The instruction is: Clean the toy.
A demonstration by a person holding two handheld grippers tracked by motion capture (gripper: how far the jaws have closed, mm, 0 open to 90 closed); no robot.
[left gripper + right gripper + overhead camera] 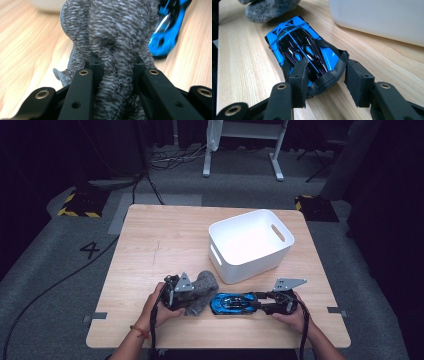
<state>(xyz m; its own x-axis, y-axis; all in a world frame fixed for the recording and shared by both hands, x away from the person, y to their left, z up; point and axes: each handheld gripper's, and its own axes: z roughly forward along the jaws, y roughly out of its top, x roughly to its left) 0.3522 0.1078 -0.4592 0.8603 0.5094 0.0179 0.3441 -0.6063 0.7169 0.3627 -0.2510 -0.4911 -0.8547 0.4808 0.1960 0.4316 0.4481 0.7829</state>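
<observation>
A grey fuzzy cloth [206, 285] lies bunched near the table's front, left of centre. My left gripper [191, 297] is shut on it; in the left gripper view the jaws pinch a fold of the cloth [112, 30] at my left gripper [116, 63]. Just right of the cloth sits a blue and black toy car [230, 304] on the wood. My right gripper [258, 301] comes in from the right and is shut on the car's near end. The right gripper view has both pads of my right gripper [325, 72] against the car [297, 45], with the cloth [267, 10] beyond it.
A white plastic bin [250, 265] with handle slots stands open on the table's right half, just behind the car. The wooden table [155, 245] is bare on its left and back. Cables and a white desk frame [240, 145] are on the floor beyond.
</observation>
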